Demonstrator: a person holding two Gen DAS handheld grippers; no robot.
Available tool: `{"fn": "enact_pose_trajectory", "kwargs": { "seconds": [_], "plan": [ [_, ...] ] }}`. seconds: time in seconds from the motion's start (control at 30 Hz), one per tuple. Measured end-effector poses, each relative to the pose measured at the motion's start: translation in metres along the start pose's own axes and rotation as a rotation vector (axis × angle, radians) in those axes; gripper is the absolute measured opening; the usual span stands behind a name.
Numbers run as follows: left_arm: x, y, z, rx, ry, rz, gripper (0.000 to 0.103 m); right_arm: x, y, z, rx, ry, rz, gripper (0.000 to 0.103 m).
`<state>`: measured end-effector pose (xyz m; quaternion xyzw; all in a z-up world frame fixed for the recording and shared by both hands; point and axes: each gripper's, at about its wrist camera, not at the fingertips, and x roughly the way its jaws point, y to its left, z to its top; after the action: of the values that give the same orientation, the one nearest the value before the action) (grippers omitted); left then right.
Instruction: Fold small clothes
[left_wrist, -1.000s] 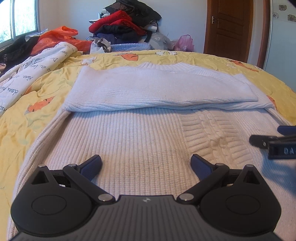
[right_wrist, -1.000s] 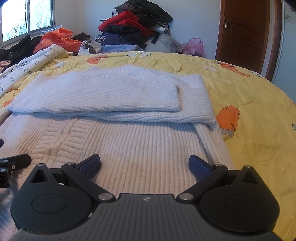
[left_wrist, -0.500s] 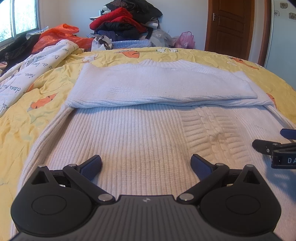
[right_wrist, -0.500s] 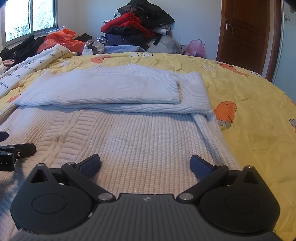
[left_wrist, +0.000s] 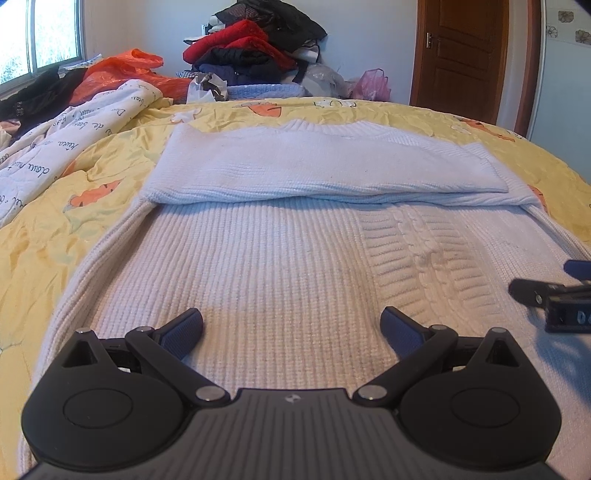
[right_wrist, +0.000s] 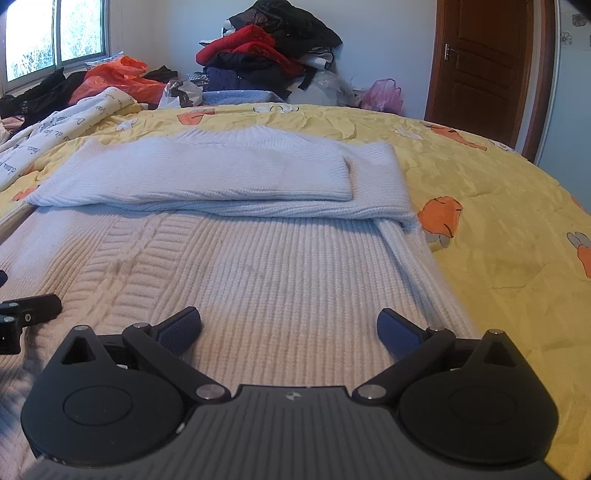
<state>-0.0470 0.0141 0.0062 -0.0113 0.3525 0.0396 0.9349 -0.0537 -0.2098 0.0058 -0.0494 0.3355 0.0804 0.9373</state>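
Observation:
A white knitted sweater (left_wrist: 288, 258) lies flat on the yellow bedspread (left_wrist: 44, 243), its sleeves folded across the chest in a band (left_wrist: 325, 170). It also shows in the right wrist view (right_wrist: 258, 266) with the folded band (right_wrist: 207, 177). My left gripper (left_wrist: 291, 326) is open and empty, low over the sweater's lower left part. My right gripper (right_wrist: 288, 326) is open and empty over the lower right part. Each gripper's tip shows at the edge of the other view: the right one (left_wrist: 546, 299) and the left one (right_wrist: 26, 314).
A pile of dark and red clothes (left_wrist: 255, 48) stands at the far side of the bed. An orange bag (left_wrist: 118, 74) and a printed white quilt (left_wrist: 62, 136) lie at the far left. A wooden door (left_wrist: 461, 51) is at the back right. The bed's edge curves off at right (right_wrist: 554, 206).
Both grippers have drawn back toward the sweater's hem and dropped a little lower. Both stay open. The sweater has not moved.

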Motion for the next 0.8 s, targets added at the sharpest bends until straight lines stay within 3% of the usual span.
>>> {"fn": "enact_pose_trajectory", "kwargs": {
  "seconds": [0.27, 0.57, 0.8],
  "plan": [
    [0.000, 0.000, 0.000, 0.000, 0.001, 0.000, 0.103, -0.028, -0.002, -0.026, -0.011, -0.007, 0.031, 0.102],
    [-0.015, 0.000, -0.007, -0.011, 0.033, 0.014, 0.103, -0.026, -0.002, -0.025, -0.012, -0.005, 0.040, 0.103],
    [-0.022, -0.001, -0.020, -0.002, 0.007, 0.011, 0.103, -0.026, -0.002, -0.025, -0.012, -0.006, 0.040, 0.103]
  ]
}}
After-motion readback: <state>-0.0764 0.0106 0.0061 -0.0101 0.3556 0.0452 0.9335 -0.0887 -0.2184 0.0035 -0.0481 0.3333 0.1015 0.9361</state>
